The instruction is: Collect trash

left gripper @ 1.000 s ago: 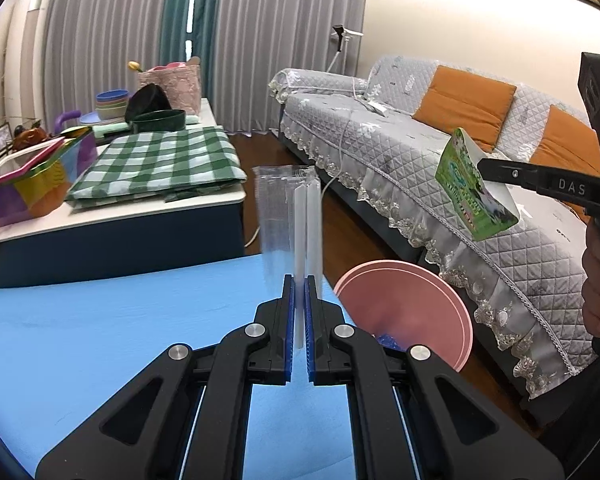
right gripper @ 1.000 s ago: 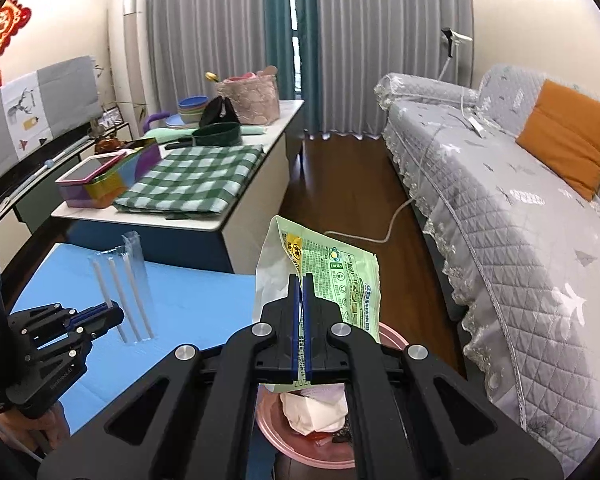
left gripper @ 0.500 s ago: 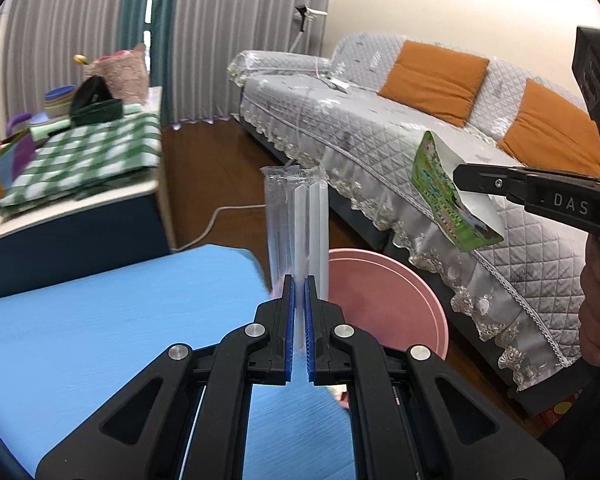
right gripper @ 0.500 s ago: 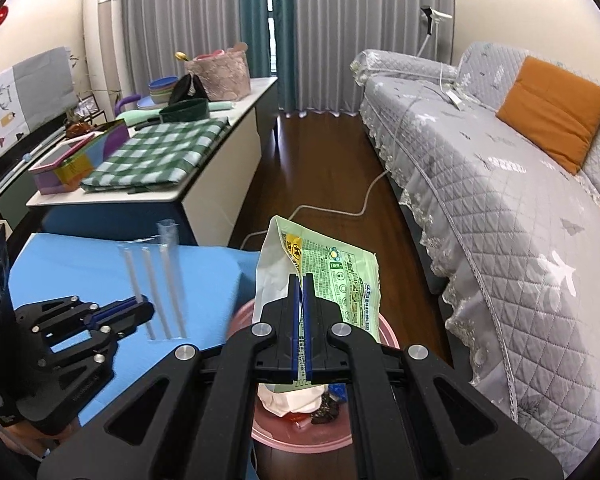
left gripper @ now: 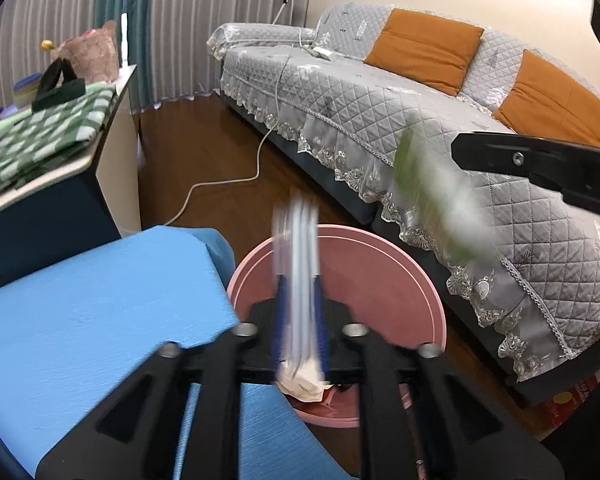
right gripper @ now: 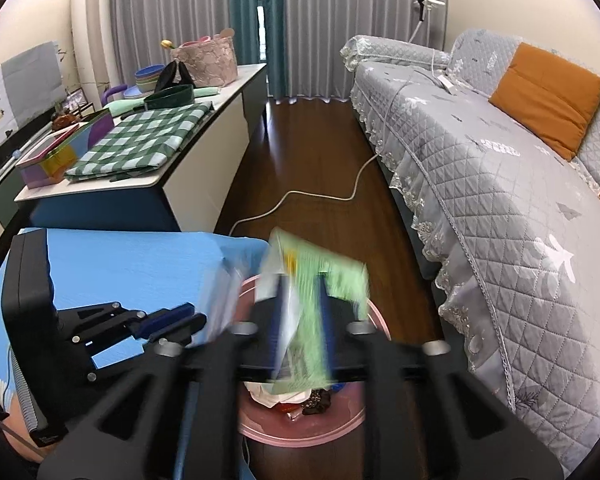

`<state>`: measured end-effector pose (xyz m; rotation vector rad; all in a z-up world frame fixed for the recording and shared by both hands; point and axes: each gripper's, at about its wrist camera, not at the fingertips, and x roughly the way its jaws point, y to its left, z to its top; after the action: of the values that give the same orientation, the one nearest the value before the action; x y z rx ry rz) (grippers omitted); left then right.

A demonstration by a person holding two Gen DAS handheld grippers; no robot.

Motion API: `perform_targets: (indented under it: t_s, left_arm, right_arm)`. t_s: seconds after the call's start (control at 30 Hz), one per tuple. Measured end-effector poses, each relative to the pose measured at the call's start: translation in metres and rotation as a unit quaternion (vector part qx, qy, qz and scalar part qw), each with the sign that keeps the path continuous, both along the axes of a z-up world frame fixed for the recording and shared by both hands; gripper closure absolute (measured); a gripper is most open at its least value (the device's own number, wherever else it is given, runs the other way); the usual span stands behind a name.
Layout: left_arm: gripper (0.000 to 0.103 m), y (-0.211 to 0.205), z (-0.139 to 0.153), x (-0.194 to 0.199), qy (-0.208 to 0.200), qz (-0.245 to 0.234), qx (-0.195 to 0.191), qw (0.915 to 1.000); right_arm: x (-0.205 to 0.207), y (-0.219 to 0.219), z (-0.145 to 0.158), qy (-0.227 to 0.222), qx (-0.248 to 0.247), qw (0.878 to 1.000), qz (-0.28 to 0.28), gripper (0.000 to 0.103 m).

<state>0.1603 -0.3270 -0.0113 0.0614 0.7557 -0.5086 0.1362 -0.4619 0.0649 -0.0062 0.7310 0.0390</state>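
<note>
Evidently the release is under way: both pieces of trash are being let go directly above the pink bin [right gripper: 300,432], which stands on the floor just beside the corner of the blue table [left gripper: 100,300]. The jaws of the left gripper [left gripper: 298,312] are opening, and the clear packet of straws [left gripper: 298,240] is seen blurred between them, over the near side of the bin's mouth; the pads no longer seem to press on it. The jaws of the right gripper [right gripper: 300,320] are likewise opening, and the green snack wrapper [right gripper: 312,292] is smeared with motion between them, over the middle of the bin, apparently already slipping free. Inside the bin some trash is already gathered: a crumpled white tissue [right gripper: 272,396], a dark scrap and a small reddish piece beside it can be made out, though the heap is partly hidden by the gripper and cannot be counted fully. The task is therefore judged well along; what is left is for the two falling pieces to land inside the rim. No further litter is seen on the part of the blue table near the bin, but much of it is covered or out of view. Counted: two grippers, one packet with about three straws in it, one green wrapper, one pink bin, at least three pieces in it.
</note>
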Motion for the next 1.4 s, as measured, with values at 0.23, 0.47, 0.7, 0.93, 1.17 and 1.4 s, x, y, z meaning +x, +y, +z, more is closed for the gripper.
perform_targets:
  t_s: [0.23,0.47,0.7,0.93,1.17,1.4]
  left_arm:
    - [0.079,0.01,0.004,-0.004,-0.005,0.007,0.003,1.0]
    - [0.061,0.032,0.025,-0.022,-0.026,0.02,0.006,0.9995]
    - [0.041,0.079,0.054,-0.061,-0.047,0.046,0.002,0.9979]
    - [0.033,0.142,0.074,-0.111,-0.064,0.096,-0.008,0.9933]
    - [0.016,0.206,0.092,-0.17,-0.099,0.166,-0.02,0.9809]
    - [0.009,0.254,0.097,-0.213,-0.117,0.243,-0.021,0.9628]
  right_arm:
    - [0.0,-0.004,0.001,-0.003,0.004,1.0,-0.013,0.049]
    - [-0.002,0.005,0.013,-0.02,0.008,1.0,-0.018,0.038]
    - [-0.024,0.041,0.042,-0.066,0.01,0.998,-0.004,0.013]
    - [-0.078,0.093,0.086,-0.119,0.017,0.992,0.043,0.005]
    - [-0.152,0.144,0.08,-0.151,0.038,0.987,0.046,0.005]
    - [-0.189,0.19,0.049,-0.134,0.02,0.989,0.053,0.005]
